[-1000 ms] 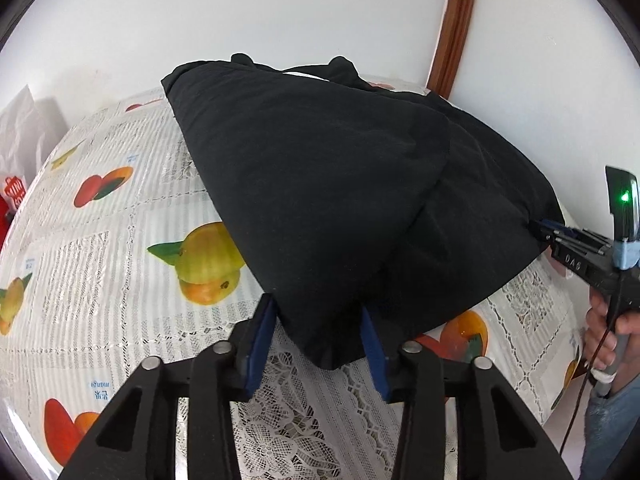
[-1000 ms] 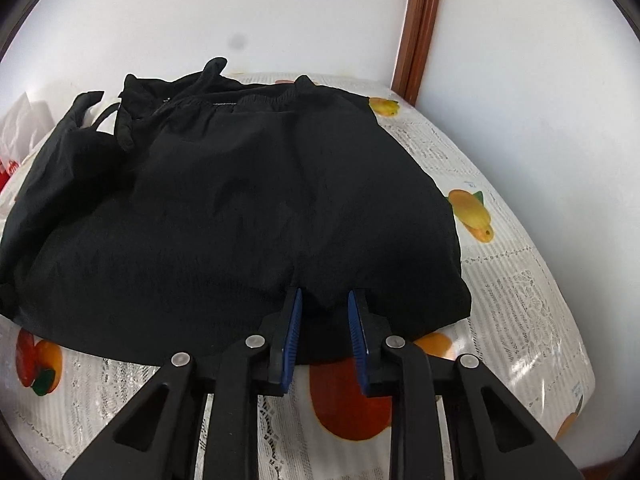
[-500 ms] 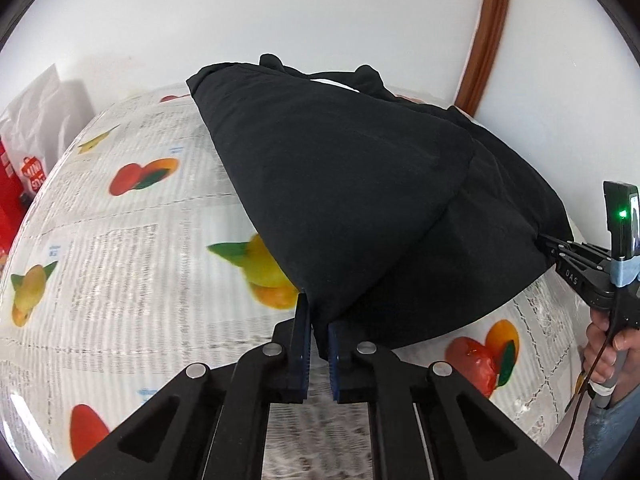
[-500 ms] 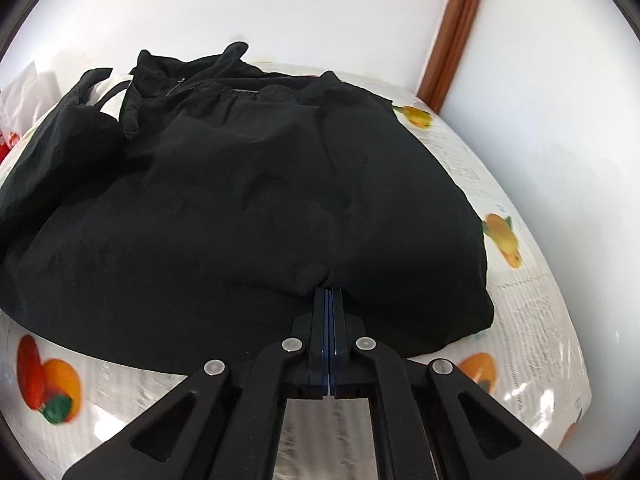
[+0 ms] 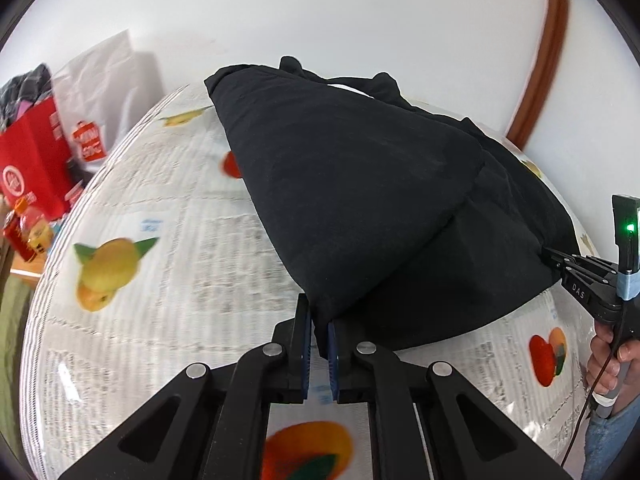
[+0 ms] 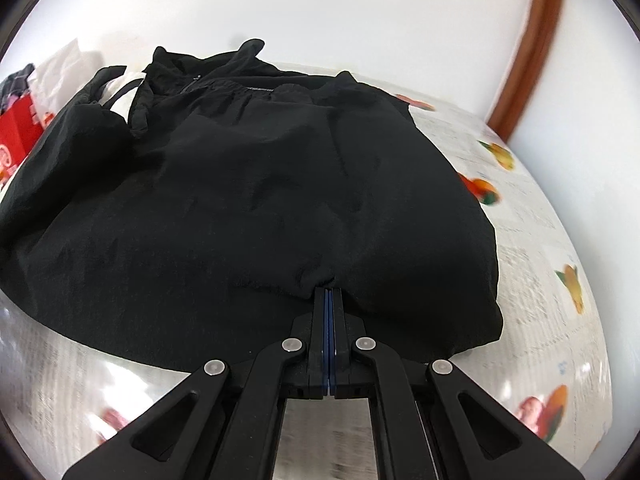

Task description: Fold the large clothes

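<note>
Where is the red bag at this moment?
In the left wrist view, the red bag stands at the far left, beyond the table edge, beside a white plastic bag.

I see plain white walls [image 5: 360, 12], a brown wooden trim strip [image 5: 548, 52], a table under a fruit-print cloth [image 5: 168, 264], a red box [image 5: 30, 168] and white bag [image 5: 108, 80] beyond it.

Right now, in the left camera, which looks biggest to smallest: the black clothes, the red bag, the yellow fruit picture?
1. Black clothes, by far.
2. Red bag and yellow fruit picture look alike; the bag is farther off and partly cut off, so no ranking.
</note>
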